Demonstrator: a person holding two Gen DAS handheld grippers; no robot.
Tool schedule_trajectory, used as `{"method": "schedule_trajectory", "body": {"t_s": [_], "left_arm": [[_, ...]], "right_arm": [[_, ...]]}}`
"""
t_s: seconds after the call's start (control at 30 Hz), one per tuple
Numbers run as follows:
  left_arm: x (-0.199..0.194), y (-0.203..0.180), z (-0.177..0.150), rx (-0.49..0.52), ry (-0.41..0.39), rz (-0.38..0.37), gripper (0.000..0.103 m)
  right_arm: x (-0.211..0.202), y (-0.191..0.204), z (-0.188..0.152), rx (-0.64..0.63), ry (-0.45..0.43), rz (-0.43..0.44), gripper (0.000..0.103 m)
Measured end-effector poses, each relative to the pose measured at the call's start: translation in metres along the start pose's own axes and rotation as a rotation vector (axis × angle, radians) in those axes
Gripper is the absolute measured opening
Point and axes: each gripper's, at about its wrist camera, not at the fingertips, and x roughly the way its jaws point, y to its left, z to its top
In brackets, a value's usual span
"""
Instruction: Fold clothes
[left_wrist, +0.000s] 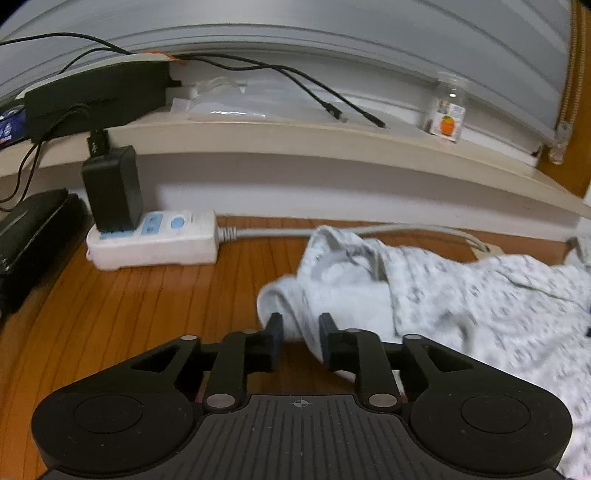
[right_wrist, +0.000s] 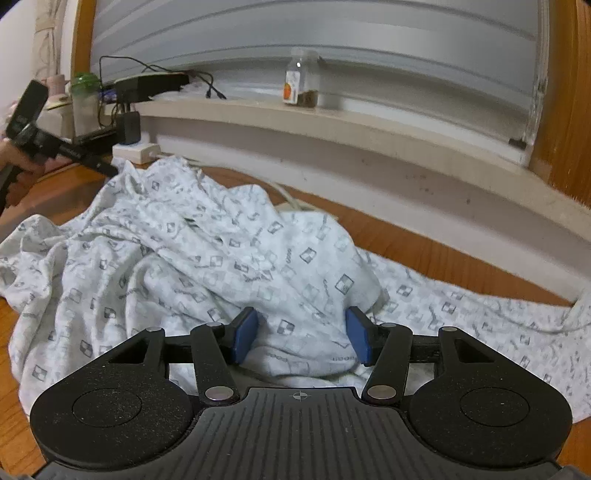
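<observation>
A patterned garment (right_wrist: 207, 258) is seen crumpled on the wooden counter (left_wrist: 129, 295). An edge of it sits between the narrowly parted left gripper (left_wrist: 301, 334) fingers; the right gripper (right_wrist: 301, 338) is spread wide over a bunched fold. Gripping and spreading flat seems called for.

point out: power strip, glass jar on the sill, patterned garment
power strip (left_wrist: 155, 242): left wrist view, on the white body's front face.
glass jar (right_wrist: 301, 79): right wrist view, on the middle of the jar.
patterned garment (right_wrist: 207, 251): right wrist view, on the crumpled middle of the cloth.
</observation>
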Motion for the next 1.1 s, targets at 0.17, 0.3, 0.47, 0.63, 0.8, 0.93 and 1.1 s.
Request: {"method": "schedule_trajectory", "body": {"t_s": [0.17, 0.3, 0.47, 0.63, 0.8, 0.93, 1.1], "left_arm": [[-0.014, -0.008, -0.008, 0.001, -0.006, -0.048, 0.029], [-0.014, -0.017, -0.018, 0.015, 0.006, -0.071, 0.029], [-0.011, -0.017, -0.026, -0.015, -0.009, -0.091, 0.029], [-0.012, -0.012, -0.032, -0.052, -0.036, -0.108, 0.029], [-0.012, -0.004, -0.033, -0.122, -0.045, -0.127, 0.029], [-0.013, -0.007, -0.033, -0.107, -0.044, -0.116, 0.029], [-0.013, -0.008, -0.033, -0.103, -0.044, -0.113, 0.029]], "right_arm": [[-0.004, 0.037, 0.018, -0.038, -0.036, 0.097, 0.054], [0.002, 0.081, 0.033, -0.090, -0.035, 0.218, 0.054], [0.008, 0.134, 0.046, -0.161, -0.029, 0.347, 0.054], [0.007, 0.179, 0.054, -0.236, -0.024, 0.446, 0.054], [0.019, 0.208, 0.058, -0.322, 0.018, 0.444, 0.054], [0.032, 0.200, 0.061, -0.276, 0.062, 0.481, 0.031], [0.019, 0.164, 0.068, -0.157, 0.012, 0.520, 0.003]]}}
